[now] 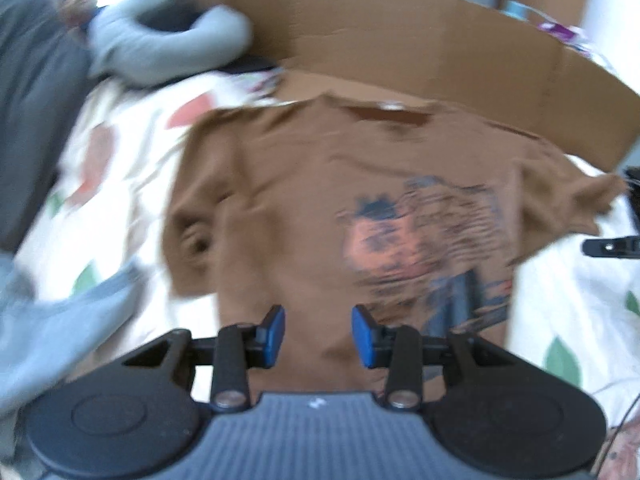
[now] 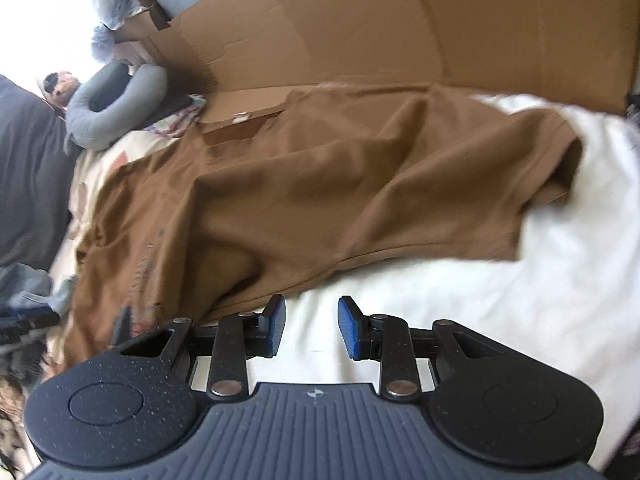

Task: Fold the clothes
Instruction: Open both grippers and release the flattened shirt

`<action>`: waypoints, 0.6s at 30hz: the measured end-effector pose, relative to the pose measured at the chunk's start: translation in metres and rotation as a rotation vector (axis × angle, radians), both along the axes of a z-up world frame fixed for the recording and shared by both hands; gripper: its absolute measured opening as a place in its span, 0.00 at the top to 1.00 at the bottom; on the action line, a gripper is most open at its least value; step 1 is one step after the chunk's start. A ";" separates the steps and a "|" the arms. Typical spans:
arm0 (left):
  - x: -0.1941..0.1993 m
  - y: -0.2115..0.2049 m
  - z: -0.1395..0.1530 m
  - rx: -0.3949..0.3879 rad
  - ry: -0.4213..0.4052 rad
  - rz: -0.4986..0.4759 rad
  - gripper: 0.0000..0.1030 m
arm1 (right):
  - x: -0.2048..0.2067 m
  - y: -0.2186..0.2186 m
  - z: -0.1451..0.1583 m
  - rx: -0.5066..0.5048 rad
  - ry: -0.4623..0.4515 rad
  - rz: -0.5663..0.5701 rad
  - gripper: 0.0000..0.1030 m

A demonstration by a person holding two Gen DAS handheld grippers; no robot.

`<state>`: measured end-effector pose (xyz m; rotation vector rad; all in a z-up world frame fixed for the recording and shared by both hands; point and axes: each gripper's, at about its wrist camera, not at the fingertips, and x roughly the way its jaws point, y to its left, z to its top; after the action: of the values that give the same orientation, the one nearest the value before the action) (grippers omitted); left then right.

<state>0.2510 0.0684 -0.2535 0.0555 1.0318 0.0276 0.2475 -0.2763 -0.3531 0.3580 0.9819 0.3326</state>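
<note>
The brown T-shirt lies spread face up on a bed covered with a white sheet printed with leaves and flowers. Its collar is at the far side, against a large flattened sheet of cardboard that stands along the far edge of the bed. A blue and orange print sits on the chest, right of middle in the left wrist view. One short sleeve lies on the left, the other reaches out to the right. The cloth is wrinkled, and both views are blurred.

The left gripper hangs over the near hem of the shirt, its blue pads apart with only the cloth below showing in the gap; nothing is held. The right gripper hangs over bare white sheet just near of the shirt's edge, its jaws also apart and empty. In the right wrist view the shirt runs from the near left up to the far right, with a sleeve lying on the white cover.

A grey neck pillow rests at the far left of the bed, beside a dark grey cushion. Some pale grey-blue fabric lies at the near left. At the right edge of the left wrist view, part of the other gripper shows as a black shape.
</note>
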 end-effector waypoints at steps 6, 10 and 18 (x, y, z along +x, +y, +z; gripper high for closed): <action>-0.012 0.036 -0.021 0.060 0.047 0.111 0.62 | 0.008 0.023 -0.022 0.069 0.028 -0.004 0.65; -0.015 0.049 -0.031 0.012 0.088 0.134 0.62 | 0.013 0.032 -0.035 0.098 0.058 -0.027 0.65; -0.020 0.055 -0.047 -0.082 0.138 0.135 0.62 | 0.018 0.045 -0.060 0.223 0.111 -0.086 0.58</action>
<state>0.2315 0.1234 -0.3001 -0.0885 1.1722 0.1057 0.2658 -0.2312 -0.4133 0.6247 1.0370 0.3477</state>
